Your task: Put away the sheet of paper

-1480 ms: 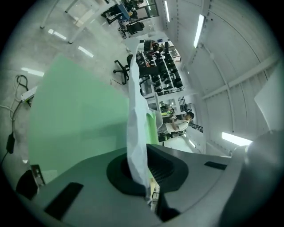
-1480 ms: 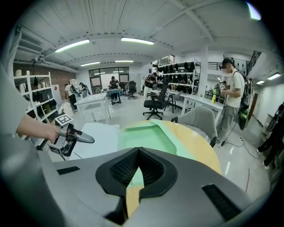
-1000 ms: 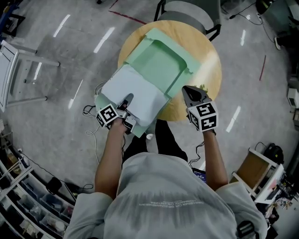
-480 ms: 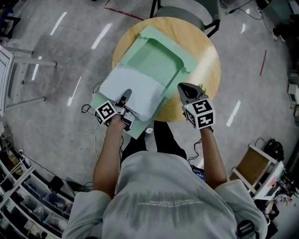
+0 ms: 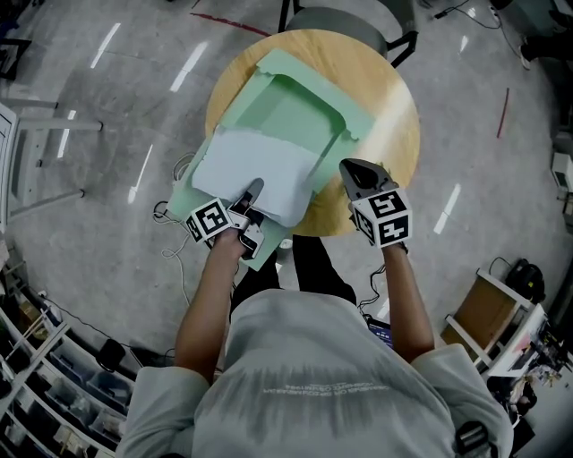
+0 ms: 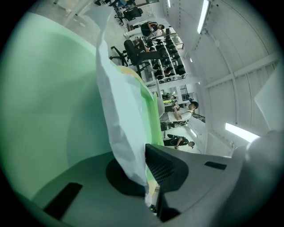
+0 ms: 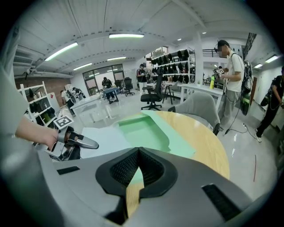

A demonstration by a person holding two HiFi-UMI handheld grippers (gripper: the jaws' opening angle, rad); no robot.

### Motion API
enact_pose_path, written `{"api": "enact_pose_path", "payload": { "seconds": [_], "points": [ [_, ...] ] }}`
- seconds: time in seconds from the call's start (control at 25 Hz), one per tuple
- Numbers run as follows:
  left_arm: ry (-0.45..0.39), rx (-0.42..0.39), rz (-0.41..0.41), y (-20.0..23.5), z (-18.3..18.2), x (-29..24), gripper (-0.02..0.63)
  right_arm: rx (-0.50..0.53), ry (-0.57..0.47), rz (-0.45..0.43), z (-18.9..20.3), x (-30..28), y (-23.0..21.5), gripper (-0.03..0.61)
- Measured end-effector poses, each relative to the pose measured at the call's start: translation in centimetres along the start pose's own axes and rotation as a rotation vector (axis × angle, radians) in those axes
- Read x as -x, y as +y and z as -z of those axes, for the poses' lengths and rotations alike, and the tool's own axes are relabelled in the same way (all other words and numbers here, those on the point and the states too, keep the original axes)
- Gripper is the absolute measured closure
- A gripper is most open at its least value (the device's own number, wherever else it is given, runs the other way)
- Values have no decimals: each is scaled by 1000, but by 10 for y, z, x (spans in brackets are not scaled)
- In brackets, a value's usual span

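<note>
A white sheet of paper lies across the near left half of an open green folder on the round wooden table. My left gripper is shut on the sheet's near edge. In the left gripper view the paper is pinched between the jaws, with the folder at its left. My right gripper hovers over the table's near right edge, shut and empty. The right gripper view shows its tips meeting, with the folder, paper and left gripper beyond.
A grey chair stands at the table's far side. Cables trail on the floor to the left. A cardboard box sits at the right and shelving at the lower left. A person stands beyond the table.
My left gripper has shifted sideways with the sheet still pinched, sliding it a little over the folder. The right gripper has drifted slightly and stays shut.
</note>
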State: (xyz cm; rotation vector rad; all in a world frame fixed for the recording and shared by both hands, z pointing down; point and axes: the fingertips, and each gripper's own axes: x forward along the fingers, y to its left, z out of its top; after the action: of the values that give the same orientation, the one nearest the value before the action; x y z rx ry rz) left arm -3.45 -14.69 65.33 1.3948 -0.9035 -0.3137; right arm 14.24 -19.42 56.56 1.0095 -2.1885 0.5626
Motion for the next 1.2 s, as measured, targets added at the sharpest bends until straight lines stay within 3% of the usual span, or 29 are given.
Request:
{"api": "enact_pose_path", "payload": {
  "seconds": [0.28,0.68,1.2],
  "points": [
    [76,-48,-3,-1,16,3,594,-18,2,-6,6,-7,-3,551],
    [79,-69,15,-12,5,-22,594,-35,3,-4,9,-9,-3,551],
    [38,-16,12,-13,-6,-50,594,-65,6,14,16,-5,-12,551]
  ]
}}
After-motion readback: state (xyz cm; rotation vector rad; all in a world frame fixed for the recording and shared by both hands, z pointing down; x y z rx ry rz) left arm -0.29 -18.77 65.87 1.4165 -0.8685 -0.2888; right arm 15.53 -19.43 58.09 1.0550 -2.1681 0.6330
